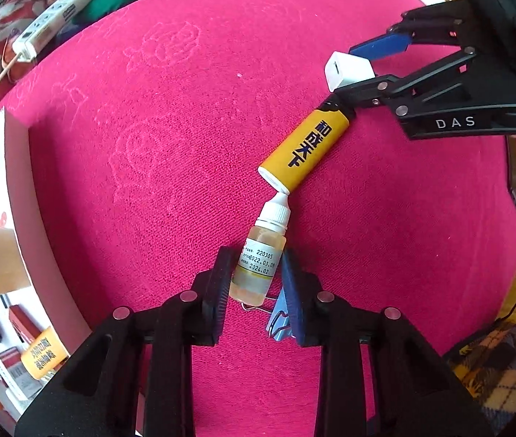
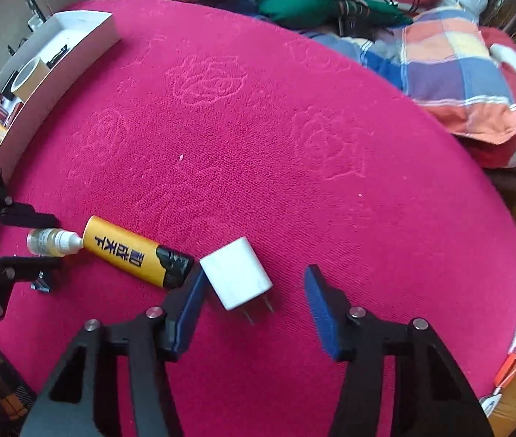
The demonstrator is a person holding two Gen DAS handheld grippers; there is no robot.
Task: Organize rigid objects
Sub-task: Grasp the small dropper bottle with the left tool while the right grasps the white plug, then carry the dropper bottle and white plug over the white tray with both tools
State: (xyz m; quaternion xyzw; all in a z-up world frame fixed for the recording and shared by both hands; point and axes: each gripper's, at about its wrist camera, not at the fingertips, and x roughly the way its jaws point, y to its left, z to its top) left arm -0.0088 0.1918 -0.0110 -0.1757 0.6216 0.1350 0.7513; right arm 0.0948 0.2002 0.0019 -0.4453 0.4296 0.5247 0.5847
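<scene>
Left gripper (image 1: 258,273) clamped on dropper bottle (image 1: 259,255), cap touching yellow tube (image 1: 303,151) on pink towel (image 1: 185,145). Right gripper (image 2: 254,291) spread wide around white charger (image 2: 236,273), lying just right of tube. White tray (image 2: 75,51) far left.

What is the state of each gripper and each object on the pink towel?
Left gripper: around the bottle, grip not certain.
Right gripper: open, around the charger.
Small clear dropper bottle of yellowish liquid: lying down, capped, tip touching the tube.
Yellow cylindrical tube with black cap: lying down, capped.
White cube-shaped charger plug: lying down, prongs toward the right wrist camera.
Blue binder clip: lying partly under the left gripper.
</scene>
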